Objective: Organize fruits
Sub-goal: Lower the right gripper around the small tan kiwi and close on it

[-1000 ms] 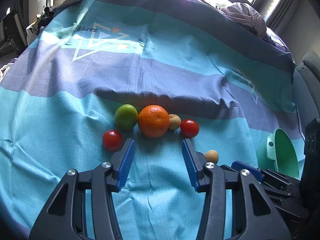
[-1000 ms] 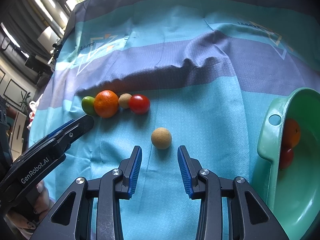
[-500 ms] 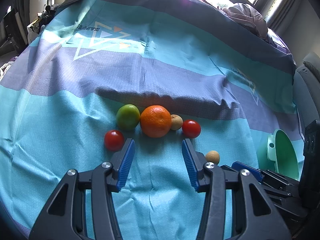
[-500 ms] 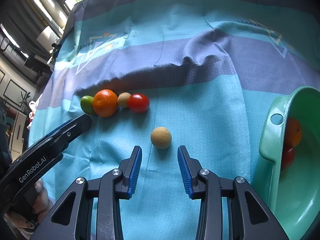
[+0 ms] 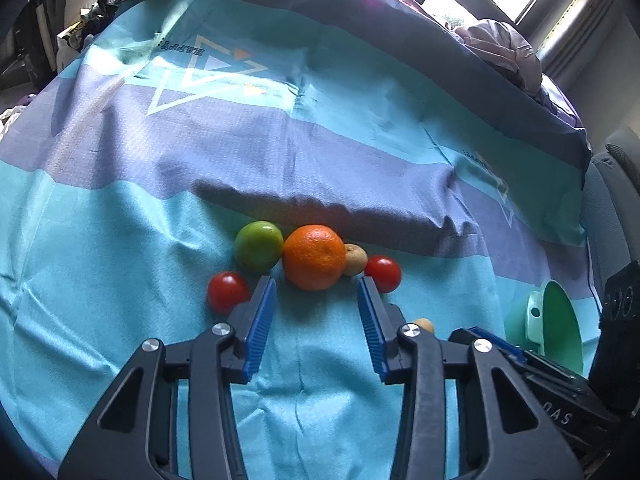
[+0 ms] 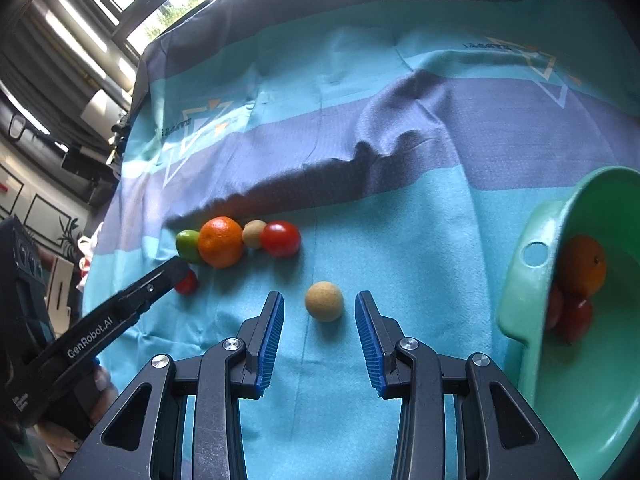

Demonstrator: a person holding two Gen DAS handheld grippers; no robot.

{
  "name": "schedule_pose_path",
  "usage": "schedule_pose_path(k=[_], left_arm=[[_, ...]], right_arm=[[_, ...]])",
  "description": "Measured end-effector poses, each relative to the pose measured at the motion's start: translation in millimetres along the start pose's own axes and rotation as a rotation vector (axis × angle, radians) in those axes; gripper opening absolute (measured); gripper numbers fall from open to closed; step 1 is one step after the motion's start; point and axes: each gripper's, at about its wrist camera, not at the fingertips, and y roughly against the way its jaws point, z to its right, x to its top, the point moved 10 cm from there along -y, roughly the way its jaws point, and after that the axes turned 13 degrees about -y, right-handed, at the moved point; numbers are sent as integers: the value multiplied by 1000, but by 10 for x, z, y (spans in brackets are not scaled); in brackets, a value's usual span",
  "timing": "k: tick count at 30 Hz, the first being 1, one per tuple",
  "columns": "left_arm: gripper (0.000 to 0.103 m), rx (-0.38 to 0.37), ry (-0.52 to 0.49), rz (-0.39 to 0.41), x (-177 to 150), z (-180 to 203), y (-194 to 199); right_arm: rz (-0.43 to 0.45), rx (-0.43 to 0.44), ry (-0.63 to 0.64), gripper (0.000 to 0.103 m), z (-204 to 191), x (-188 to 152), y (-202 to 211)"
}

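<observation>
Here the left tool [image 5: 316,304] points down at the striped cloth [image 5: 120,280] with its jaws apart and nothing between them; they have just been closing a little, and the gap now roughly matches the orange [image 5: 315,257] lying just ahead of the tips, which looks like sizing up for that fruit. Beside the orange's left sits a green fruit [image 5: 258,246], touching or nearly so, and off its right a small tan fruit [image 5: 355,259] and then a red tomato [image 5: 383,273] just past the right fingertip. Another red tomato [image 5: 226,292] lies just outside the left finger. The fruits lie in a row, perhaps because a ridge in the cloth behind them stops them rolling.

The right tool [image 6: 320,334] is also open and empty, with a round tan ball-like fruit [image 6: 324,301] resting on the cloth just ahead of its tips and centred on the gap, so a short push forward would probably bring the pads to either side of it. Off to this tool's right stands a green bowl [image 6: 532,280], tilted toward the camera, already holding an orange [image 6: 582,266] and something red below it. Judging by that, the bowl is where the fruit is being gathered, and five or six pieces remain out on the cloth. The round fruits could easily roll if nudged by a finger
</observation>
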Motion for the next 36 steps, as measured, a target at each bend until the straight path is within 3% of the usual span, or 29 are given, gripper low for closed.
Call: schedule_pose_path(k=[6, 8, 13, 16, 19, 22, 27, 36], left_arm=[[38, 11, -26, -43, 201, 88, -199], [37, 6, -69, -78, 268, 187, -301], [37, 137, -225, -145, 425, 259, -557], [36, 169, -321, -213, 429, 308, -649], [34, 122, -332, -274, 401, 369, -692], [34, 98, -354, -266, 430, 473, -700], [32, 164, -386, -329, 292, 404, -830], [28, 169, -394, -397, 133, 324, -879]], right_arm=[[-16, -63, 32, 40, -19, -11, -212], [-26, -81, 37, 34, 7, -10, -270], [-48, -98, 63, 27, 32, -57, -339], [-42, -109, 78, 27, 45, -64, -315], [-52, -106, 80, 27, 42, -83, -305], [-64, -84, 81, 26, 13, -101, -294], [-54, -64, 86, 24, 14, -105, -200], [-64, -59, 88, 24, 29, -81, -200]])
